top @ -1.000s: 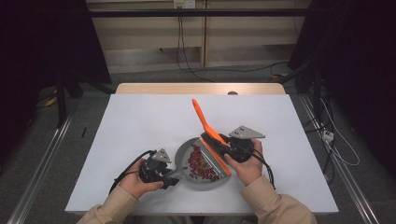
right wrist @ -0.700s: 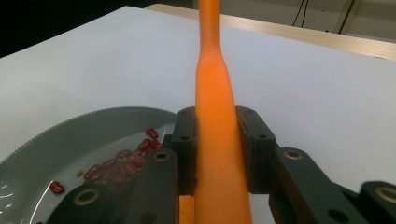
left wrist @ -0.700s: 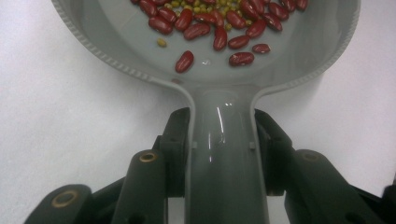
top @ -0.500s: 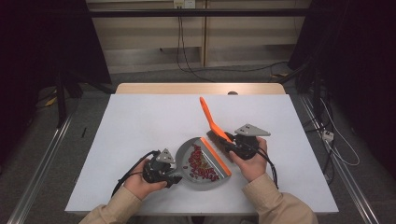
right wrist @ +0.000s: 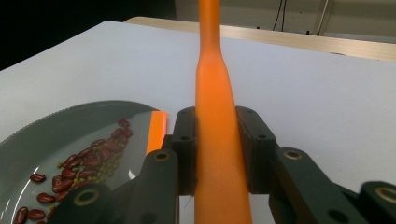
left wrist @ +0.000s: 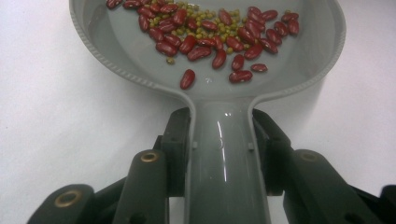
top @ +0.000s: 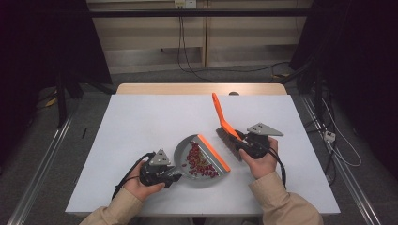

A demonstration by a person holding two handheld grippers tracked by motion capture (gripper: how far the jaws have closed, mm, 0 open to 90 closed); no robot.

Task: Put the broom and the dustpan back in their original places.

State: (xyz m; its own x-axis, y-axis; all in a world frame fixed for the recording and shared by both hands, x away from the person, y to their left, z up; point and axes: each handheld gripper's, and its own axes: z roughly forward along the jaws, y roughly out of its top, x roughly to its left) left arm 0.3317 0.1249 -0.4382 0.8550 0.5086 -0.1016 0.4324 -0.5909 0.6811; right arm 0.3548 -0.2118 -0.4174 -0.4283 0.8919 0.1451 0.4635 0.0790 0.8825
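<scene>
High view: dustpan and brush both in hand.
Left hand-held gripper (top: pixel 176 174) has just tightened onto the grey dustpan's (top: pixel 187 151) handle, beans (left wrist: pixel 205 35) straight ahead; right hand-held gripper (top: pixel 240 141) clamps the orange brush (top: pixel 219 112), dustpan just left of it on the table (top: pixel 141 122).

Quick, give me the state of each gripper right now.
Left gripper: closed on the grey dustpan's handle, its jaws having just closed further.
Right gripper: closed on the orange brush's handle.
</scene>
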